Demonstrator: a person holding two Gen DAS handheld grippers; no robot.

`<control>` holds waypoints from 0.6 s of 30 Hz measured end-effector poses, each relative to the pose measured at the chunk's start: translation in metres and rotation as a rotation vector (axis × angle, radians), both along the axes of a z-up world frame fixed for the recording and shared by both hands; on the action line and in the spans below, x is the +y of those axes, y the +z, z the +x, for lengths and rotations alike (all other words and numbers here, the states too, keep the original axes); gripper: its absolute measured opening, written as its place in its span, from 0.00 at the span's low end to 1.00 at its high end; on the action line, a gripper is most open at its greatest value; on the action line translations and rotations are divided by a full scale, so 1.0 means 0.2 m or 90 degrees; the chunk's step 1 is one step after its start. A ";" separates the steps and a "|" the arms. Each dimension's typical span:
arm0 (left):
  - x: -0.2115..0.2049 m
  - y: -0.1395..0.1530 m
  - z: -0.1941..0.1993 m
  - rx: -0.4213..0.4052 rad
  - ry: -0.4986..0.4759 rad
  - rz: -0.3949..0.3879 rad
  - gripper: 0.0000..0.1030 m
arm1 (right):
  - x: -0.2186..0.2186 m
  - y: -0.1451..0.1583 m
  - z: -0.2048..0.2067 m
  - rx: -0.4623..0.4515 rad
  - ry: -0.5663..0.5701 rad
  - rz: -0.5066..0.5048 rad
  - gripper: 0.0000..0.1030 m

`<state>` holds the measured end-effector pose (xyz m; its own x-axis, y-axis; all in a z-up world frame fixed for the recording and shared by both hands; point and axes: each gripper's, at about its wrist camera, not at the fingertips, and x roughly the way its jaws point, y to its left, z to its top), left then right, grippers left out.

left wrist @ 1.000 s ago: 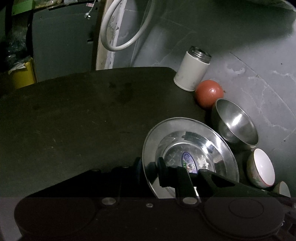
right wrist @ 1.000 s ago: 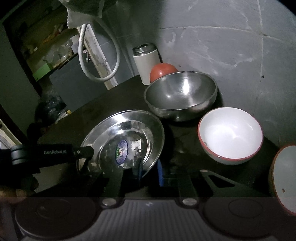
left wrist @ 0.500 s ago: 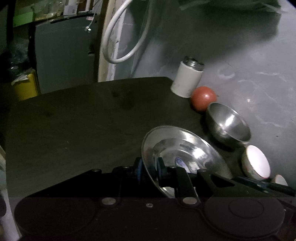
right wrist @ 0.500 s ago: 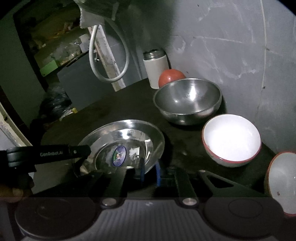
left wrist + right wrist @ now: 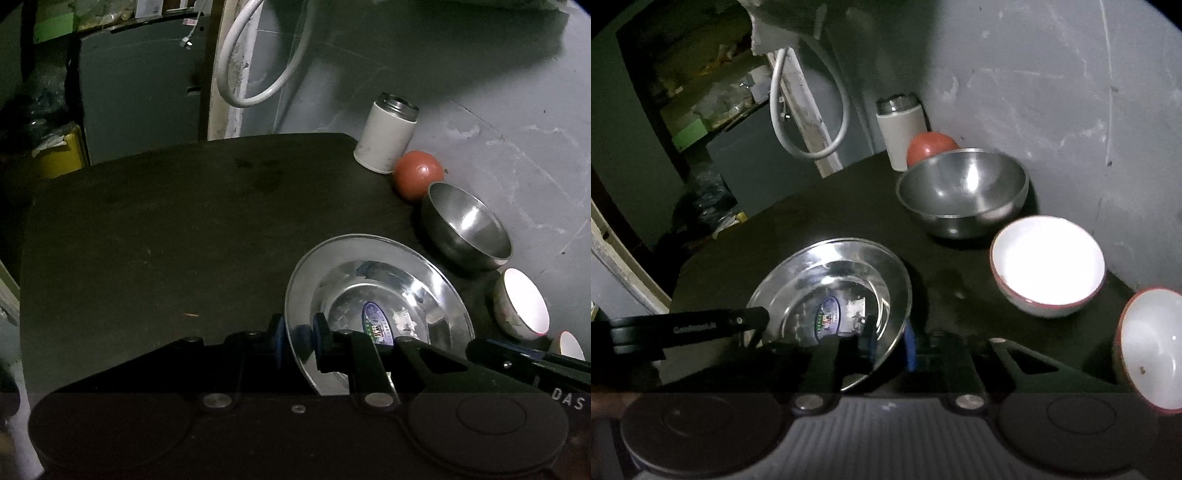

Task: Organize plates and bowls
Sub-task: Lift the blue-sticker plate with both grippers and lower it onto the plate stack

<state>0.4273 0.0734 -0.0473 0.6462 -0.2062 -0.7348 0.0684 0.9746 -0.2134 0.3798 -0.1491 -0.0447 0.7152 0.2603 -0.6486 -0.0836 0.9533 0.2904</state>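
steel plate [image 5: 388,295] at 5 o'clock on table [image 5: 166,240], now tilted off it | left gripper [image 5: 299,338] pinching rim | right gripper [image 5: 890,345] jaws opening around opposite rim | lift started

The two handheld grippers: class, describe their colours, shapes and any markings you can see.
Both are matt black. The left gripper has blue pads on its fingers, silver screws and round moulded discs on its body. The right gripper also has blue pads and a ribbed grey housing. White lettering runs along each gripper's side; no sleeves show.
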 end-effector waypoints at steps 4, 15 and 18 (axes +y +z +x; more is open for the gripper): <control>0.00 0.00 0.00 0.001 -0.001 0.000 0.17 | -0.01 -0.03 0.04 0.017 0.005 0.012 0.22; 0.00 0.04 -0.06 -0.027 -0.003 -0.001 0.17 | -0.02 -0.01 0.02 0.001 0.018 0.000 0.12; 0.01 0.06 -0.08 -0.033 -0.003 -0.002 0.17 | -0.02 0.01 0.01 -0.003 0.020 0.005 0.12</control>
<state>0.4105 0.0751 -0.0347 0.6821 -0.2117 -0.6999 0.0836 0.9735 -0.2131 0.3811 -0.1539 -0.0435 0.7096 0.2876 -0.6432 -0.1144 0.9478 0.2977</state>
